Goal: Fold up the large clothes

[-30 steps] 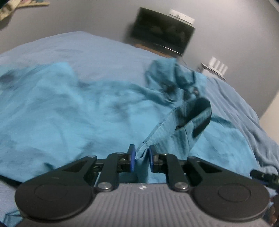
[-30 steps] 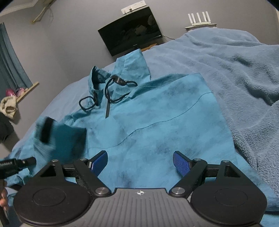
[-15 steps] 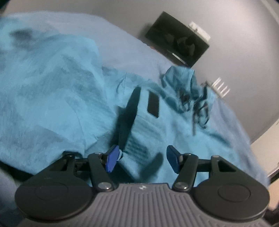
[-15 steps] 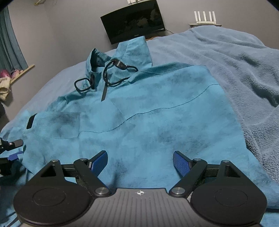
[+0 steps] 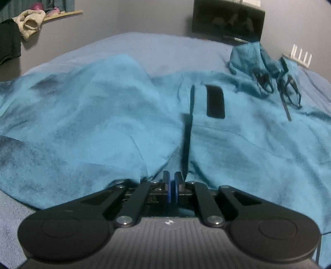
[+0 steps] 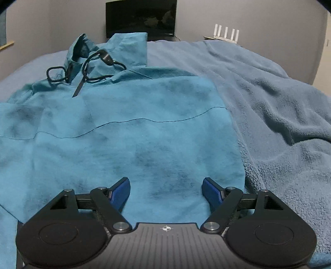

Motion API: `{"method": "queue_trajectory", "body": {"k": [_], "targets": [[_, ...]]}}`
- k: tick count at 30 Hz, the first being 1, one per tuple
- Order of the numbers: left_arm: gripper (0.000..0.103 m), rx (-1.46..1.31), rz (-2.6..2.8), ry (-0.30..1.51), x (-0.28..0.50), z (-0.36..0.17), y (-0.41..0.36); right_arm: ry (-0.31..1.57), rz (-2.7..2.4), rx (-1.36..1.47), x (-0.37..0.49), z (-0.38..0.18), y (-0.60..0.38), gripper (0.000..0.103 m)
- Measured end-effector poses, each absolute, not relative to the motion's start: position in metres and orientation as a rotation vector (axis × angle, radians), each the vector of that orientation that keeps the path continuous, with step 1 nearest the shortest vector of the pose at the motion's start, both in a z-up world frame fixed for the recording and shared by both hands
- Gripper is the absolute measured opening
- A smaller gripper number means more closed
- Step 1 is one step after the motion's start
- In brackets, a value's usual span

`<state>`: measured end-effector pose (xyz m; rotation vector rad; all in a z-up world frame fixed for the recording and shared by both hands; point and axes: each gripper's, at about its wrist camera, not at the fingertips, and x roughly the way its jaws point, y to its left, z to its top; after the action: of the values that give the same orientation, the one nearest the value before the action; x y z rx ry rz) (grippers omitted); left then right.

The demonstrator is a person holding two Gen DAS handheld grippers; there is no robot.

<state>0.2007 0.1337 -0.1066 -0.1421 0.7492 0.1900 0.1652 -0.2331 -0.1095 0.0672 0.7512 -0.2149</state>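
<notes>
A large teal jacket [image 5: 82,124] lies spread on the bed, its collar [image 6: 128,47] and black drawcords [image 6: 97,62] at the far end. One sleeve with a black cuff tab [image 5: 215,101] lies folded across the body. My left gripper [image 5: 172,178] is shut with nothing visible between its pads, low over the fabric just left of the sleeve's edge. My right gripper [image 6: 166,186] hovers over the jacket's near right part [image 6: 165,134]. Its jaws stand wide and are closing slightly, with only flat fabric beneath them.
The bed has a grey-blue sheet [image 5: 165,47], and a rumpled blue fleece blanket [image 6: 279,103] lies right of the jacket. A dark screen [image 6: 140,18] and a white router [image 6: 226,33] stand at the far wall. A shelf with clothes [image 5: 31,20] is at the far left.
My left gripper let go of the sleeve cuff, which now lies flat on the jacket, then shut empty. Both grippers sank and tilted toward the fabric.
</notes>
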Motion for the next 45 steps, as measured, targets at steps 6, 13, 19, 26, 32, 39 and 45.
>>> {"method": "queue_trajectory", "body": {"k": [6, 13, 19, 26, 32, 39, 45], "targets": [[0.061, -0.143, 0.079, 0.527, 0.176, -0.084, 0.126, 0.670, -0.185, 0.108, 0.154, -0.097, -0.229, 0.084], [0.064, -0.098, 0.007, 0.713, 0.199, -0.116, 0.106, 0.653, -0.127, 0.045, 0.155, -0.095, -0.209, 0.086], [0.064, -0.043, 0.022, 0.741, 0.199, -0.127, 0.101, 0.733, -0.138, 0.028, 0.164, -0.107, -0.205, 0.090], [0.064, -0.042, 0.025, 0.738, 0.204, -0.127, 0.099, 0.727, -0.145, 0.030, 0.164, -0.106, -0.204, 0.091], [0.064, -0.040, 0.025, 0.739, 0.208, -0.127, 0.098, 0.647, -0.135, 0.087, 0.155, -0.096, -0.208, 0.093], [0.069, -0.033, 0.024, 0.729, 0.198, -0.117, 0.096, 0.487, -0.120, 0.089, 0.139, -0.082, -0.200, 0.101], [0.097, -0.092, 0.074, 0.571, 0.157, -0.071, 0.110, 0.365, -0.123, 0.011, 0.125, -0.075, -0.190, 0.103]]}}
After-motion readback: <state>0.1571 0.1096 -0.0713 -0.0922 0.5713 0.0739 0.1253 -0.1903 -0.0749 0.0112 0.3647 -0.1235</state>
